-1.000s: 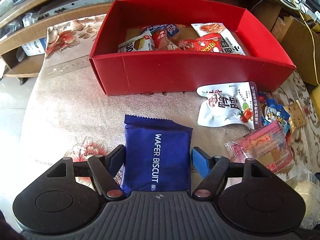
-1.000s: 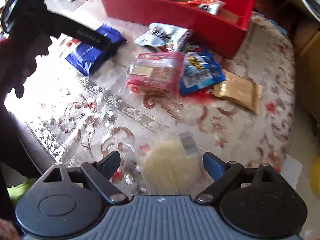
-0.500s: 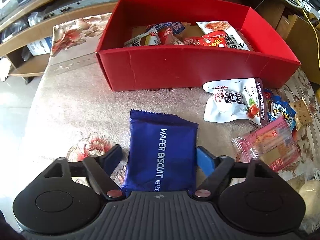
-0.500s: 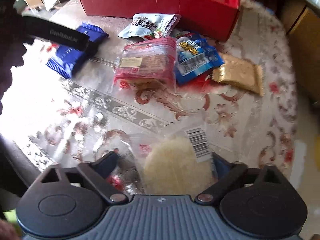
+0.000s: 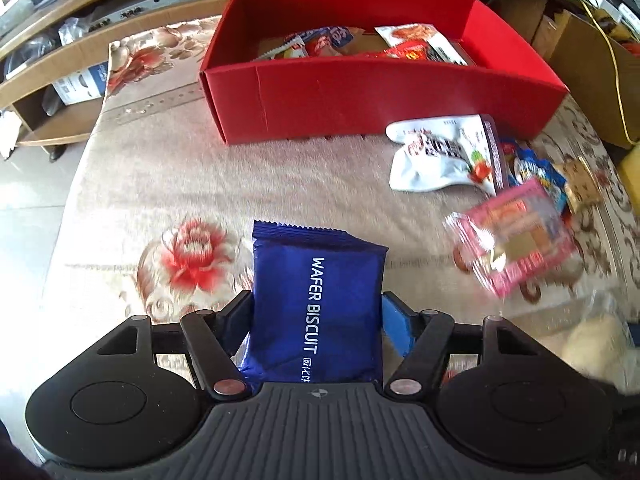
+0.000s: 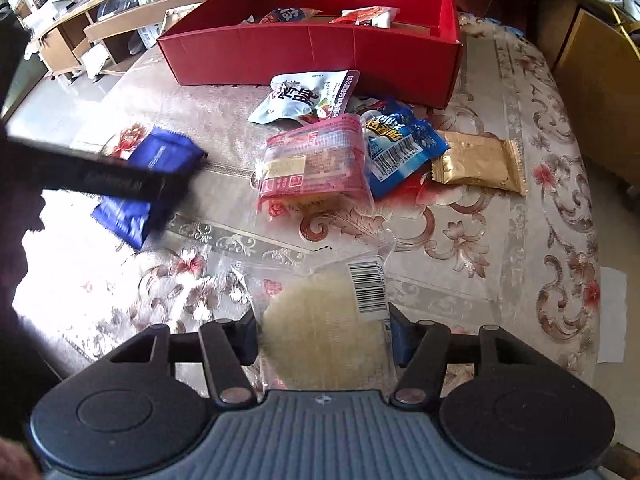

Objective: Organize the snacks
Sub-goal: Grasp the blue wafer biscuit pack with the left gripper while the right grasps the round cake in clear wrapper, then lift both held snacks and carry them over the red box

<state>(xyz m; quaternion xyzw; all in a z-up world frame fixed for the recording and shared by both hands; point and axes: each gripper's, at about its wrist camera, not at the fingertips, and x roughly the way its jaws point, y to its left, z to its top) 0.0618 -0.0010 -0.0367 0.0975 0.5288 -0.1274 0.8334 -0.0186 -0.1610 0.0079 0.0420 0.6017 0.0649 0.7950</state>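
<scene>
My left gripper (image 5: 316,320) is shut on a blue wafer biscuit pack (image 5: 316,300), held above the floral table. The pack also shows in the right wrist view (image 6: 148,184) under the left gripper's body. My right gripper (image 6: 322,328) is shut on a clear bag with a pale round cake (image 6: 320,332) and a barcode label. A red box (image 5: 376,92) with several snacks inside stands at the far side of the table; it also shows in the right wrist view (image 6: 308,56).
On the table before the box lie a white pouch (image 6: 308,96), a pink packet (image 6: 316,160), a blue packet (image 6: 400,144) and a gold packet (image 6: 480,164). Wooden shelves (image 5: 60,60) stand beyond the table's left edge. A cardboard box (image 5: 592,76) is at right.
Both grippers closed: the left on the blue wafer pack and lifted it back from the box, the right on the clear cake bag, which sits deeper between the fingers.
</scene>
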